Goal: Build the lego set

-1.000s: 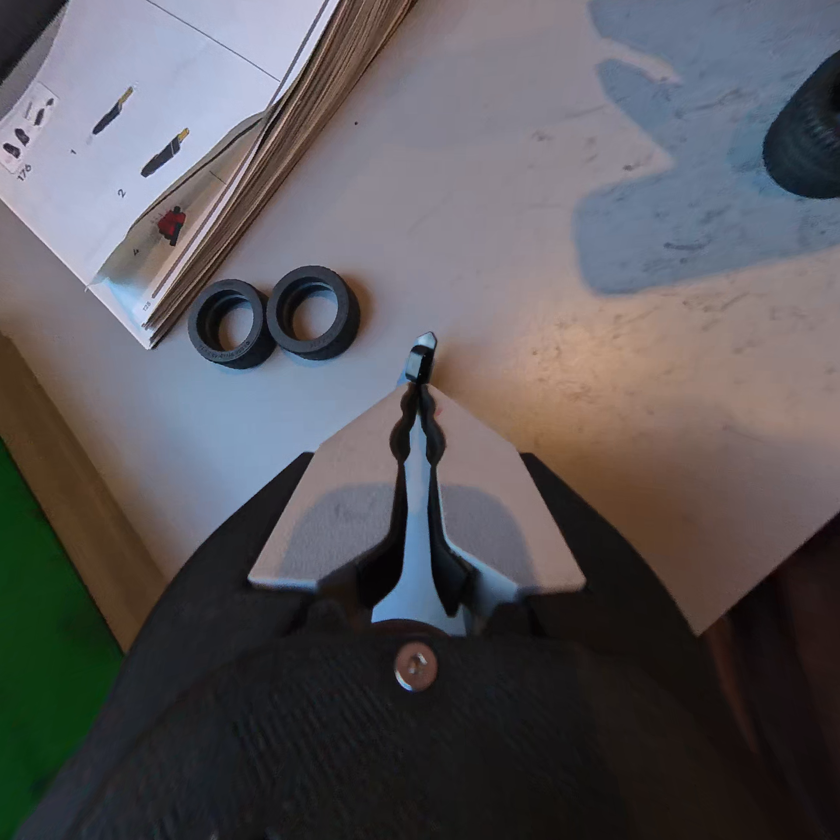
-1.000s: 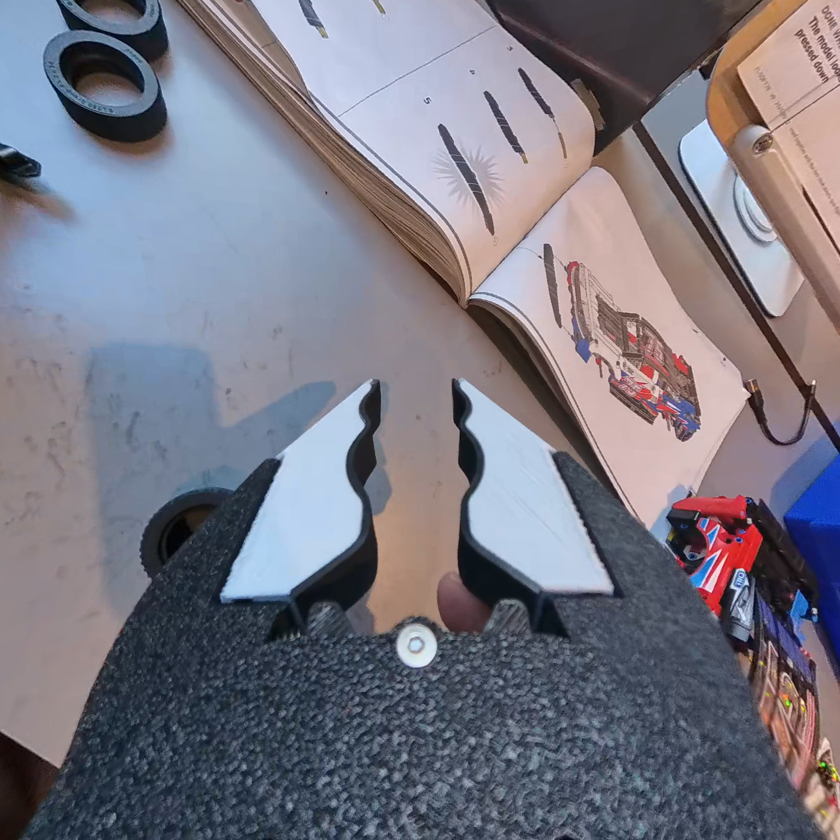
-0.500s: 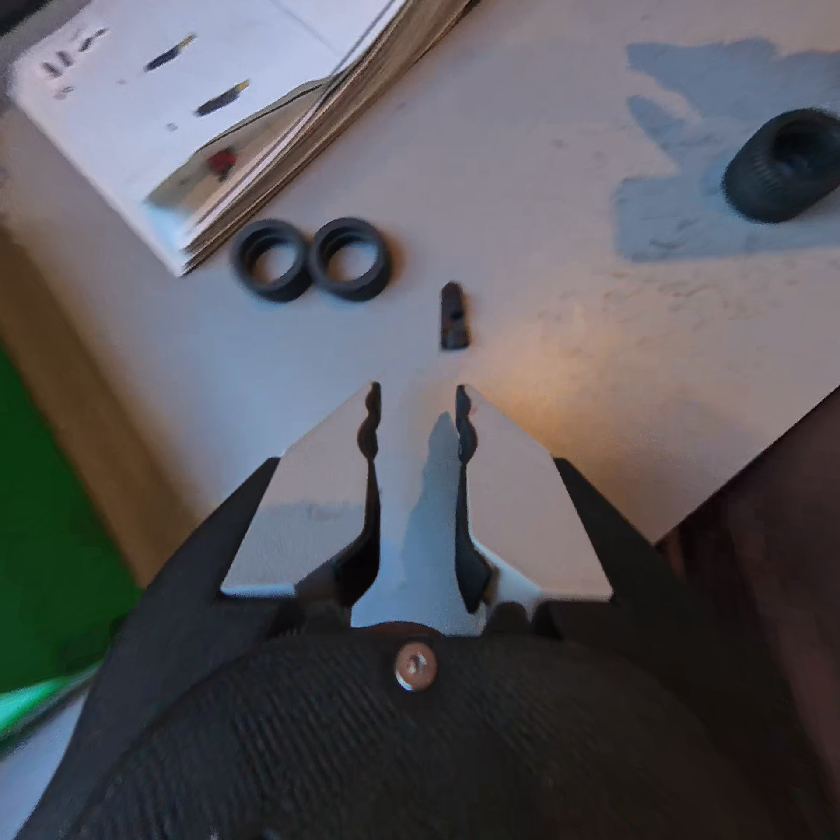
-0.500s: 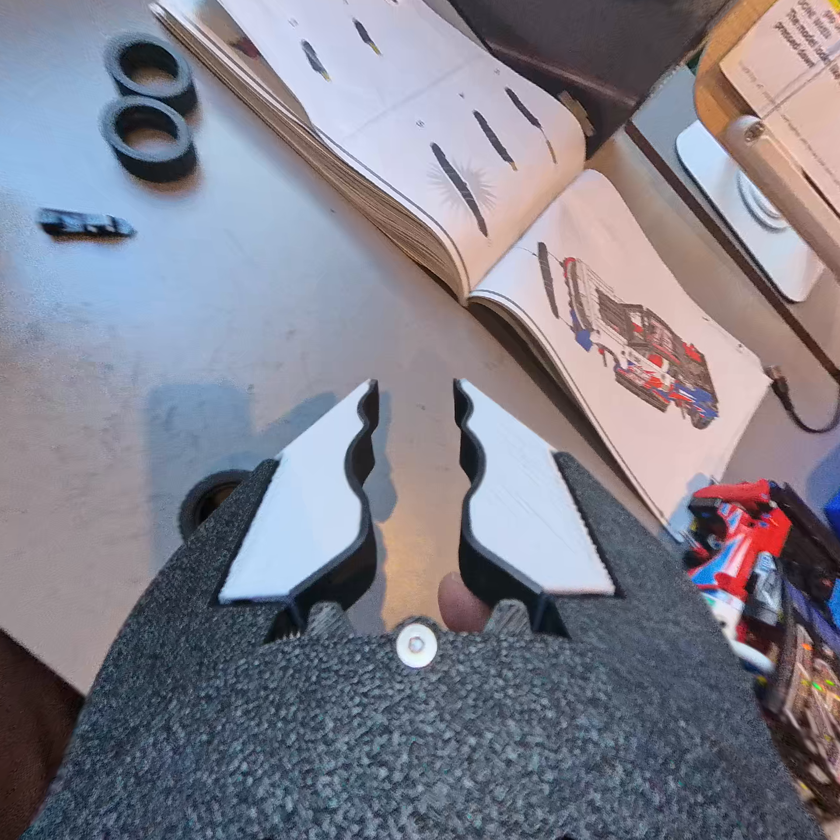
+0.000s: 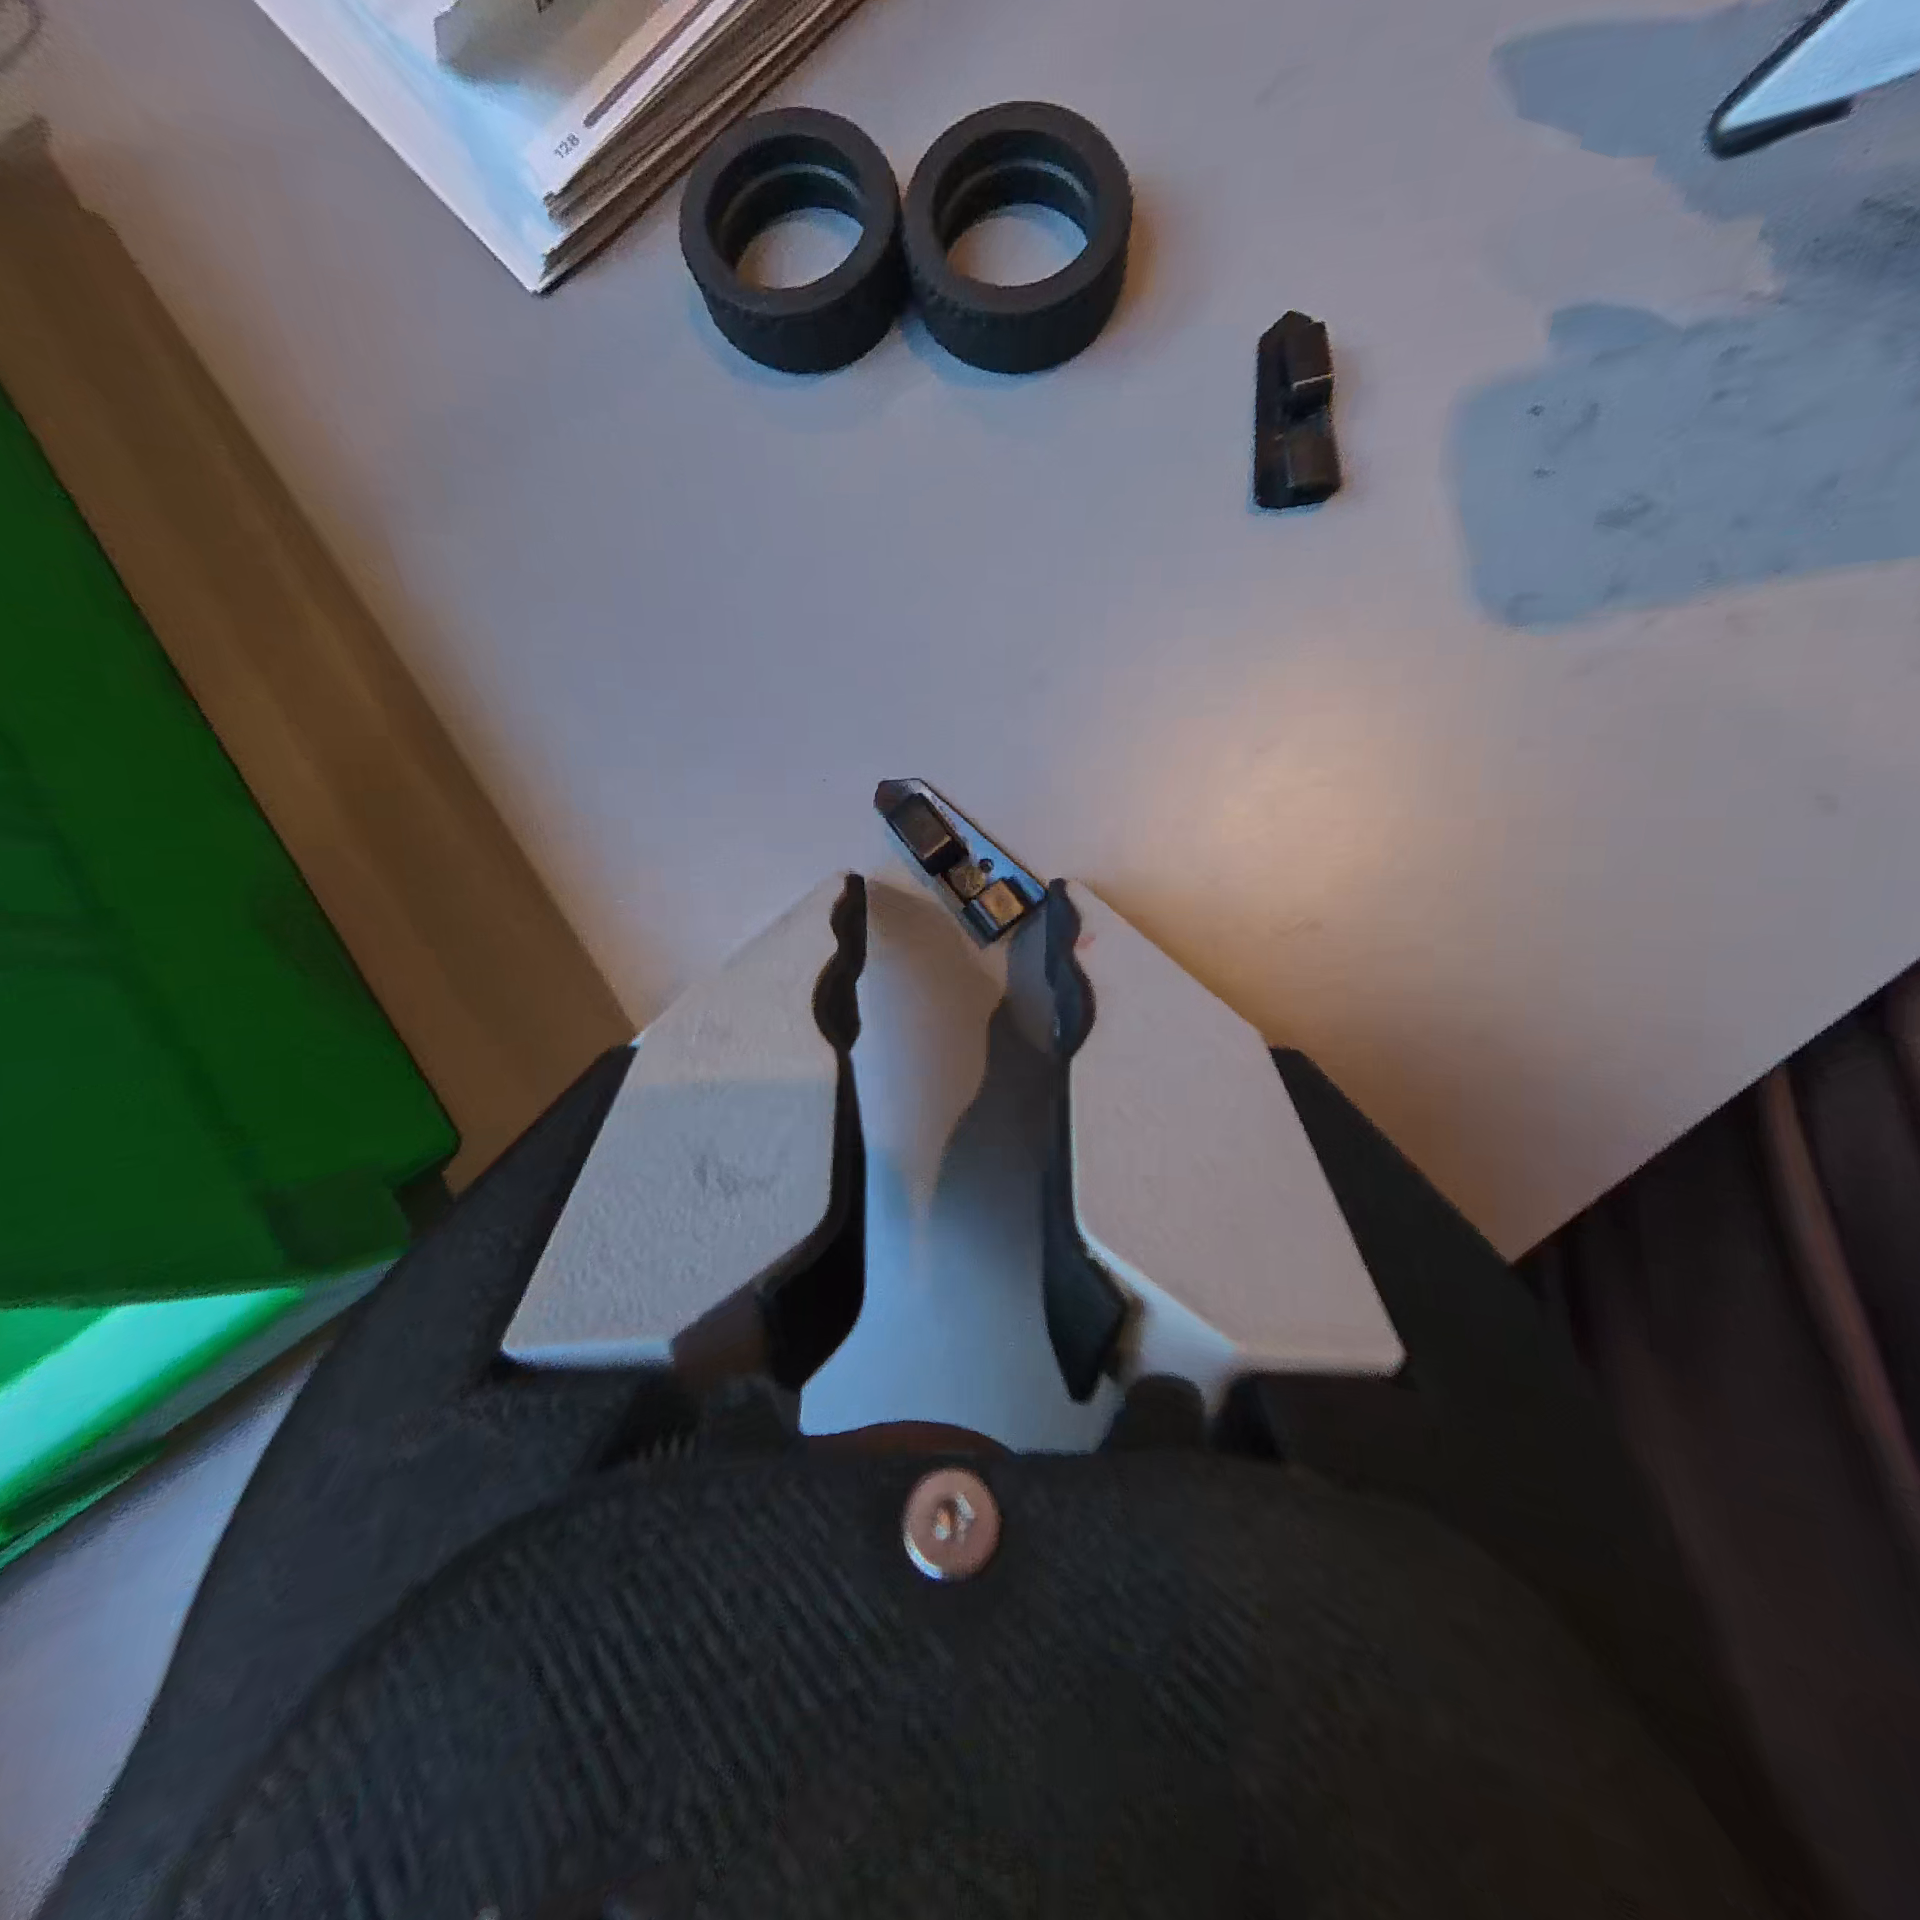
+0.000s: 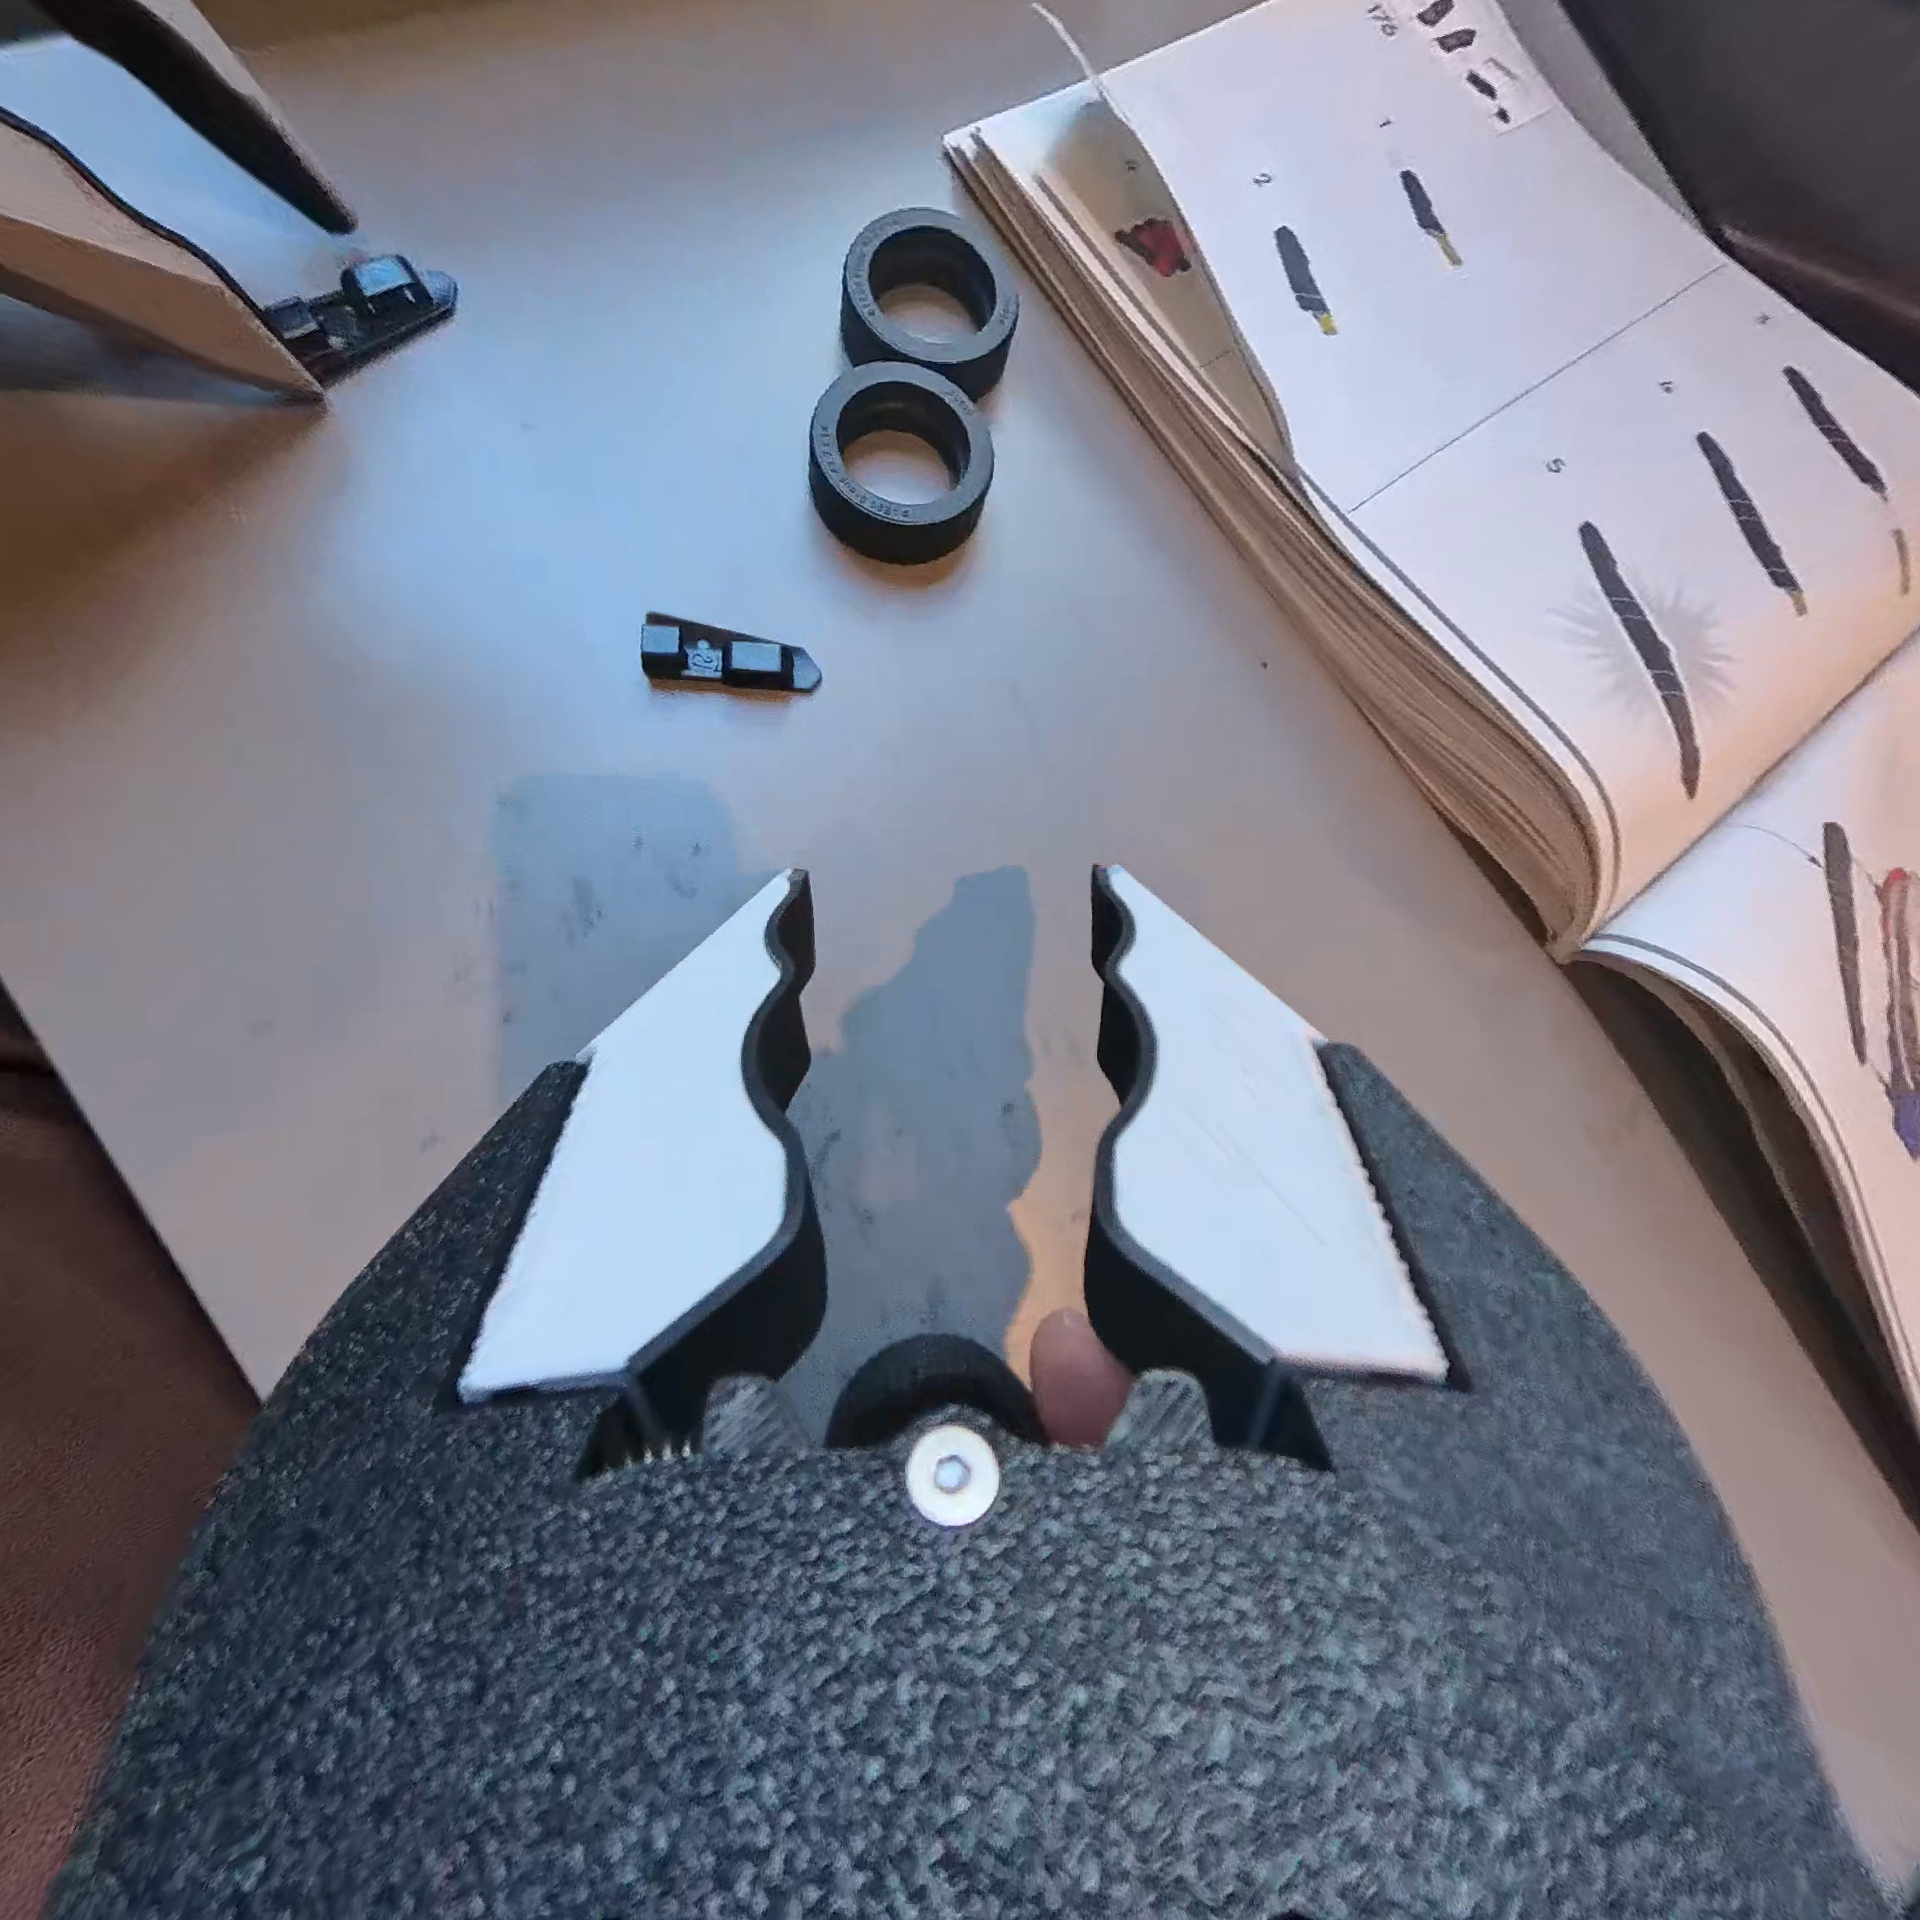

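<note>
In the left wrist view my left gripper (image 5: 954,888) is open low over the pale table (image 5: 1195,727). A small black wedge-shaped lego piece (image 5: 951,852) lies on the table just ahead of its tips, close to the right finger (image 5: 1060,935), and is not clamped. The right wrist view shows the same piece (image 6: 364,301) at the left gripper's fingers (image 6: 156,301). A second black piece (image 5: 1294,410) (image 6: 727,665) lies free farther on. Two black tyres (image 5: 904,234) (image 6: 914,384) sit side by side. My right gripper (image 6: 948,883) is open wide and empty above the table.
The open instruction book (image 6: 1455,468) lies to the right of the tyres; its corner shows in the left wrist view (image 5: 623,104). A green bin (image 5: 156,935) stands beyond the table's left edge. Another tyre (image 6: 925,1387) lies under my right gripper. The table's near edge (image 5: 1558,1195) is close.
My left gripper was shut on a black piece, let it go onto the table and moved back to a second black piece. My right gripper opened wider and swung toward the tyres.
</note>
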`<state>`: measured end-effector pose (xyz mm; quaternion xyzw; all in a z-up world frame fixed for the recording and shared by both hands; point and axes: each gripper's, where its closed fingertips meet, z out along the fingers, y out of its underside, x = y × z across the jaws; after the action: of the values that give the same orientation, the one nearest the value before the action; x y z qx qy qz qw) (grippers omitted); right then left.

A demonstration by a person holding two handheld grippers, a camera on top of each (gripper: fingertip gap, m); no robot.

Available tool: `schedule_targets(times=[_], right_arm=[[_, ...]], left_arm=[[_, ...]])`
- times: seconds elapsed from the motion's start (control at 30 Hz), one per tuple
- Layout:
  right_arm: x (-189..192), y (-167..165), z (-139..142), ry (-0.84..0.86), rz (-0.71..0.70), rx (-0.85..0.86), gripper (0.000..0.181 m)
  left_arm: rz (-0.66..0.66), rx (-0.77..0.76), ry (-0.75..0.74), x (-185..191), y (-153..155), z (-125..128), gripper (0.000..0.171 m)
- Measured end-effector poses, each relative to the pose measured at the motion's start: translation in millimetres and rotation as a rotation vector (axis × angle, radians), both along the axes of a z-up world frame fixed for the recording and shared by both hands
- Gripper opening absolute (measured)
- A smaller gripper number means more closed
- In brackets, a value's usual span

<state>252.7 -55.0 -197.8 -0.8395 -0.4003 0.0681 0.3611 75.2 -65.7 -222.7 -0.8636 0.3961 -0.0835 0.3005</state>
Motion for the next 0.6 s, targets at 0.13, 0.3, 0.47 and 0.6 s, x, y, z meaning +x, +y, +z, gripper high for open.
schedule_targets(times=[0.13,0.3,0.47,0.6], right_arm=[[5,0,-4,-0.01,-0.015,-0.012,0.052],[21,-3,-8,-0.016,-0.05,-0.026,0.053],[36,-7,-9,-0.012,-0.082,-0.025,0.054],[48,-12,-12,-0.021,-0.104,-0.031,0.055]], left_arm=[[-0.03,-0.001,-0.02,4,0,-1,0.025],[-0.032,-0.003,-0.069,12,4,-1,0.02],[-0.058,-0.004,-0.076,25,6,-1,0.019],[-0.091,-0.01,-0.088,43,7,-2,0.019]])
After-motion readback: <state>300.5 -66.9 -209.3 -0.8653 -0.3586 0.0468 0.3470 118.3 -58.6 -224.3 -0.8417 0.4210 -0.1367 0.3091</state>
